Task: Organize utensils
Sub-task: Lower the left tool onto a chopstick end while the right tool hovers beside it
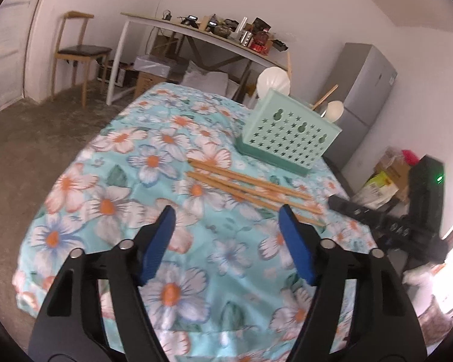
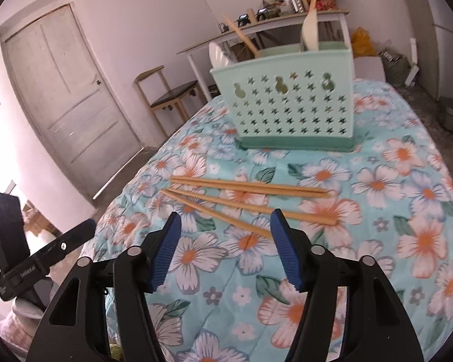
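The left gripper (image 1: 226, 214) hangs over the surface (image 1: 111, 181) with its blue pads (image 1: 157, 244) well apart and nothing between them. The right gripper (image 2: 225, 218) stands likewise, pads (image 2: 166, 250) parted and empty; a chopstick end lies just beyond its right fingertip, not touching that I can tell.

The surface wears a turquoise cloth (image 2: 392, 181) with white and orange flowers. The chopsticks (image 2: 247, 193) lie on it at about 12 o'clock from the right gripper, a loose fan of wooden sticks running left to right. From the left wrist view the same chopsticks (image 1: 250, 188) sit at about 1 o'clock, their near ends reaching past the right fingertip.

Beyond them, at 12 to 1 o'clock in the right wrist view, stands the caddy (image 2: 293, 102), a mint box with star-shaped holes, upright on a darker base. Out of its top stick a wooden handle (image 2: 241, 36), a pale spatula (image 2: 309, 34) and a white plate (image 2: 217, 54). In the left wrist view the caddy (image 1: 287, 129) is at 1 o'clock.

Nothing lies between either gripper and the chopsticks. The other gripper shows black at 3 o'clock in the left view and at 9 o'clock in the right.

Around: a chair (image 1: 78, 51), a cluttered desk (image 1: 202, 33), a grey fridge (image 1: 365, 90), a panelled door (image 2: 66, 87).
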Available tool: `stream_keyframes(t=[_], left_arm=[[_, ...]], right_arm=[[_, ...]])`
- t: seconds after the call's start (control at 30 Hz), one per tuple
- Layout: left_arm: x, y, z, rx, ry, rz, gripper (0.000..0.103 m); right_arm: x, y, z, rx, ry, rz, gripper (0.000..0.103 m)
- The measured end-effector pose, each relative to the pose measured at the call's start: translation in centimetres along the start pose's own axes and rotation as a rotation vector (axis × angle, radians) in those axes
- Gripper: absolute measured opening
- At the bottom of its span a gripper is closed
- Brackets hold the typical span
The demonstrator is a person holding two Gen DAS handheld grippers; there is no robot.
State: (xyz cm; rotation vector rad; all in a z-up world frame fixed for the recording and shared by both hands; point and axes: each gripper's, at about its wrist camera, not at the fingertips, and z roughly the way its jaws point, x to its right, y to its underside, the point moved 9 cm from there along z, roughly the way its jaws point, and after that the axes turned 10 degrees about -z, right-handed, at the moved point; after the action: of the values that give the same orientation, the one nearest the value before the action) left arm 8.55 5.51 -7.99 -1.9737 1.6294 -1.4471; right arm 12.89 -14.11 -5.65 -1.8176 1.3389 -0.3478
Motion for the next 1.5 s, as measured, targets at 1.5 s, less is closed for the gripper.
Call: stream_keyframes(t=[1.5], left_arm=[[-2.8,1.0,10.5,-0.314,0.21,-0.563,0.028]], right_arm=[[-1.7,3.0,6.3,-0.306,-0.26,-0.142,0.031]])
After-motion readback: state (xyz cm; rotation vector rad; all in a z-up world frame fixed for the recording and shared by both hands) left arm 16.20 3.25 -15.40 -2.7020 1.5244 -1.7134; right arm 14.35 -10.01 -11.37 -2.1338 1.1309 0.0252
